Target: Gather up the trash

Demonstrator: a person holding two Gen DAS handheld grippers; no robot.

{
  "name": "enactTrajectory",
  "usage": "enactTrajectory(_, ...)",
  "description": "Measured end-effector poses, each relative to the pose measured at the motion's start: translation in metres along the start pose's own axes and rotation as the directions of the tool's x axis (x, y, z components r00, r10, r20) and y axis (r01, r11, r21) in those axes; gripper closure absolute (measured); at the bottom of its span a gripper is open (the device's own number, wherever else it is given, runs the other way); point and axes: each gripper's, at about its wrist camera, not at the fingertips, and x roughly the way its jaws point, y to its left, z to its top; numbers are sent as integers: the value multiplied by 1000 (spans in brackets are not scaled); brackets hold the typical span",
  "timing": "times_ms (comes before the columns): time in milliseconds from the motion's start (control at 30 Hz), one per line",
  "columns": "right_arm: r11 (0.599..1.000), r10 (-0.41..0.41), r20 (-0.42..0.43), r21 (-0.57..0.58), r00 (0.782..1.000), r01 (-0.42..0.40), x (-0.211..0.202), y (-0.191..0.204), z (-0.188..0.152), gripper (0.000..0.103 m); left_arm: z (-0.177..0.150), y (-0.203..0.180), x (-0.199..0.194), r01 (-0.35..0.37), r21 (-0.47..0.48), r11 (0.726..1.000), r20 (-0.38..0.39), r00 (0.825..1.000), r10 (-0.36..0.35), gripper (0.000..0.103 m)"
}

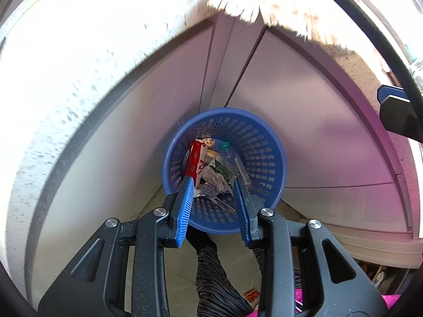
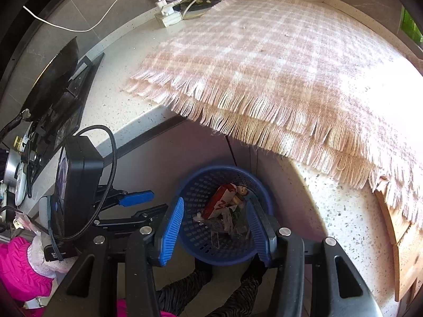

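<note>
A blue perforated basket point(image 1: 267, 158) stands on the floor in the corner under the counter, also in the right wrist view as the basket point(image 2: 195, 185). Inside lie a red and white carton point(image 1: 195, 159), a clear bottle with a green cap point(image 1: 232, 155), crumpled paper point(image 1: 218, 181) and other scraps. My left gripper point(image 1: 212, 182) hangs above the basket, open, with nothing between its blue pads. In the right wrist view my right gripper point(image 2: 215, 208) also hangs over the basket, open and empty, with the carton point(image 2: 219, 203) below. The left gripper point(image 2: 136, 198) shows at its left.
A speckled white counter point(image 2: 116, 100) wraps the corner, covered by a fringed pink checked cloth point(image 2: 277, 66) that overhangs the edge. Chargers and white cables point(image 2: 169, 13) lie at the back. Cabinet doors point(image 1: 304, 132) flank the basket. A person's dark trouser legs point(image 1: 211, 269) and pink sleeve point(image 2: 18, 266) are below.
</note>
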Motion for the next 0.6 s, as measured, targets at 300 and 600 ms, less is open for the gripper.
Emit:
enactTrajectory(300,1000,-8,89,1,996,8,-51,-5,4,47,10,-14,-51,-21,33,999,105,994,17,72)
enactTrajectory(600,999,-39,209,43,977,30,-114,-32,15,38,35,-39,-113,0,43,999,253,967,-11,54)
